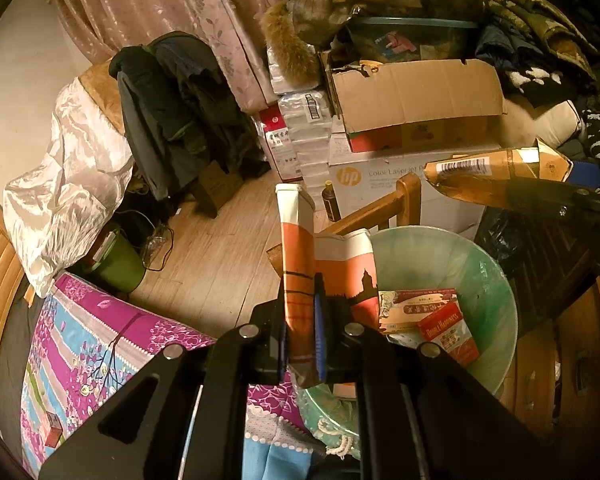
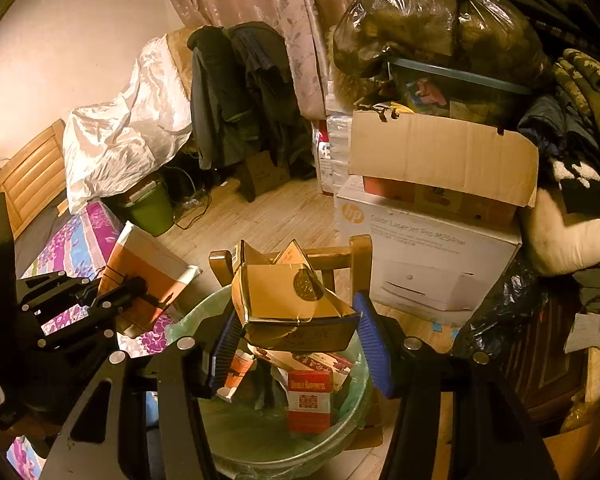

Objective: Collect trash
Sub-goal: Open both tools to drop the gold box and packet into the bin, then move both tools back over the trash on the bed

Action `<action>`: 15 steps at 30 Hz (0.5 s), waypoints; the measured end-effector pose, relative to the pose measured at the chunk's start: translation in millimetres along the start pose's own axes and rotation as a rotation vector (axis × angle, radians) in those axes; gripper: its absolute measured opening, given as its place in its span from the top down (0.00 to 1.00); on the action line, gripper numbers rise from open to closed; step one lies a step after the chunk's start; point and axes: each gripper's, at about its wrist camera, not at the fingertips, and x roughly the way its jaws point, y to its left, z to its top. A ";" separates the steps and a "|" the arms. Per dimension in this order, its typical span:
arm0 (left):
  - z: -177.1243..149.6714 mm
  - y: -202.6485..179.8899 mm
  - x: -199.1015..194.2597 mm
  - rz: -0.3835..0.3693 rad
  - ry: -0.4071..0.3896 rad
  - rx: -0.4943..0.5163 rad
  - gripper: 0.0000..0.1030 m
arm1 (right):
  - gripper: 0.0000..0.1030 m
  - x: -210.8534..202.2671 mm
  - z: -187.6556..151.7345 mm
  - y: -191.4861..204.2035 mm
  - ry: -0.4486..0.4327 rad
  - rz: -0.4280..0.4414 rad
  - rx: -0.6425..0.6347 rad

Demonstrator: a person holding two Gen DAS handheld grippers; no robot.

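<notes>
My left claw [image 1: 302, 336] pinches the flattened orange-and-white paper carton [image 1: 298, 248]; my right claw [image 2: 296, 336] clamps the crushed gold cardboard box [image 2: 288, 300], both poised above the green-lined plastic bin [image 2: 340, 432] for dropping.

- The white printer box [image 2: 428, 256] carries an orange "hp" logo and the words "Color LaserJet Pro".
- A red packet [image 2: 310, 402] in the bin reads "Double Happiness", above a Chinese double-happiness sign.
- The brown carton [image 1: 496, 176] bears a barcode, digits unreadable.

- Dim, warm yellow indoor light; right side falls into deep shadow.
- Glare on crinkled white satin cover [image 2: 120, 136].
- Heavy fisheye bending (black vignette corners); focus fairly sharp.
</notes>
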 end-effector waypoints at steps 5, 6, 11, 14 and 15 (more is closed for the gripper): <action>-0.8 -0.7 2.9 -0.008 0.003 0.002 0.91 | 0.43 3.5 0.4 1.9 0.005 0.009 -0.006; -0.3 -2.4 4.0 -0.016 0.005 0.006 0.89 | 0.40 6.2 0.0 2.9 0.015 0.012 -0.008; -6.2 -7.0 11.6 0.003 0.037 0.031 0.58 | 0.31 11.7 -1.9 -4.8 0.030 0.004 0.026; -8.7 -4.2 14.3 -0.002 0.052 0.016 0.58 | 0.32 12.7 -2.9 -8.0 0.032 -0.006 0.037; -8.7 -4.1 13.9 0.000 0.051 0.013 0.58 | 0.33 12.3 -3.5 -8.8 0.031 -0.007 0.040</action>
